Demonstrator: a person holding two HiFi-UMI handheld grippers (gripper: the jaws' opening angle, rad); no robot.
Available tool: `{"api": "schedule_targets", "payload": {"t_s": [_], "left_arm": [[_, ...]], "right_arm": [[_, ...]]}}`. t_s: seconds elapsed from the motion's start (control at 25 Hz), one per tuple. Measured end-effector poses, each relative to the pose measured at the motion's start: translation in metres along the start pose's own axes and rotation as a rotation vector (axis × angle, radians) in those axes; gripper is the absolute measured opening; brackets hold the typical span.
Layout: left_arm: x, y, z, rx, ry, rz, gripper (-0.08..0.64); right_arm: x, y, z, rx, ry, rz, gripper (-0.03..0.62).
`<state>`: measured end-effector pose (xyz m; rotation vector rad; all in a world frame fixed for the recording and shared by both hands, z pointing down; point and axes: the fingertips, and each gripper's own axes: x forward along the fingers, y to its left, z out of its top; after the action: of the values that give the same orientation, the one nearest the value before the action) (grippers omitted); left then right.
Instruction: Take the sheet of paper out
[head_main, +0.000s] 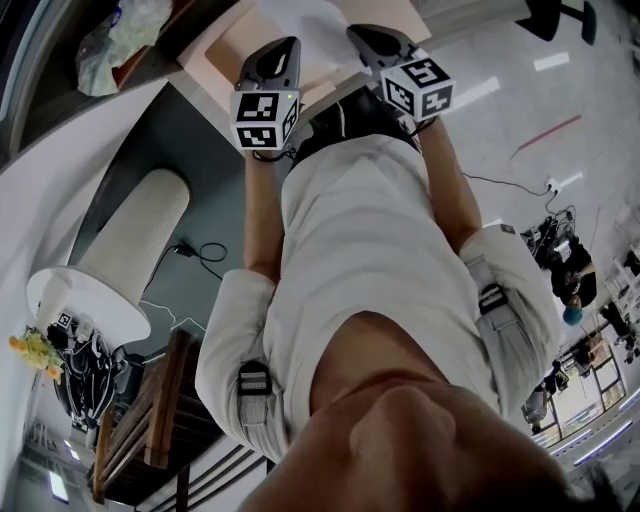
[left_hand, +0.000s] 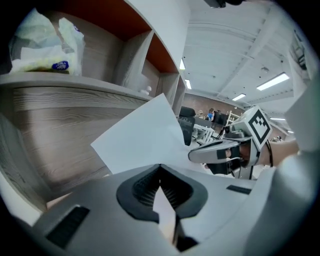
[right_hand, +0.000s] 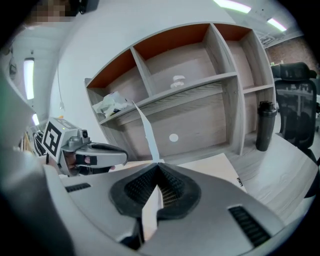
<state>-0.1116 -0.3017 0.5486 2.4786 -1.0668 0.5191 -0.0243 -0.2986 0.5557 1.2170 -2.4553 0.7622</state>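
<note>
Basically, left gripper (left_hand: 160, 167) and right gripper (right_hand: 159, 165) are each clamped tight on an edge of the sheet of paper (left_hand: 142, 142), lifted before the shelf unit (right_hand: 200, 120), likely a two-point hold to stop sagging.

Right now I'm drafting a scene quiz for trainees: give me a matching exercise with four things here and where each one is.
Things:
1. sheet of paper
2. plastic bag
3. dark bottle
4. small white object

Places, as the right gripper view shows them:
A. upright at the right end of the shelf unit
B. held by the left gripper and the right gripper
C. upper middle compartment
D. upper left compartment

Pairs: 1-B, 2-D, 3-A, 4-C
</note>
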Motion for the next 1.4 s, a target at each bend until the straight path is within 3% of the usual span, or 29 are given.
{"api": "schedule_targets", "payload": {"t_s": [0.84, 1.4], "left_arm": [[-0.108, 0.022, 0.040, -0.019, -0.176, 0.160, 0.011], [-0.178, 0.031, 0.095, 0.022, -0.299, 0.269, 0.011]], "right_arm": [[-0.003, 0.113, 0.058, -0.255, -0.038, 0.210, 0.020], [-0.017, 0.177, 0.130, -0.362, -0.167, 0.350, 0.020]]}}
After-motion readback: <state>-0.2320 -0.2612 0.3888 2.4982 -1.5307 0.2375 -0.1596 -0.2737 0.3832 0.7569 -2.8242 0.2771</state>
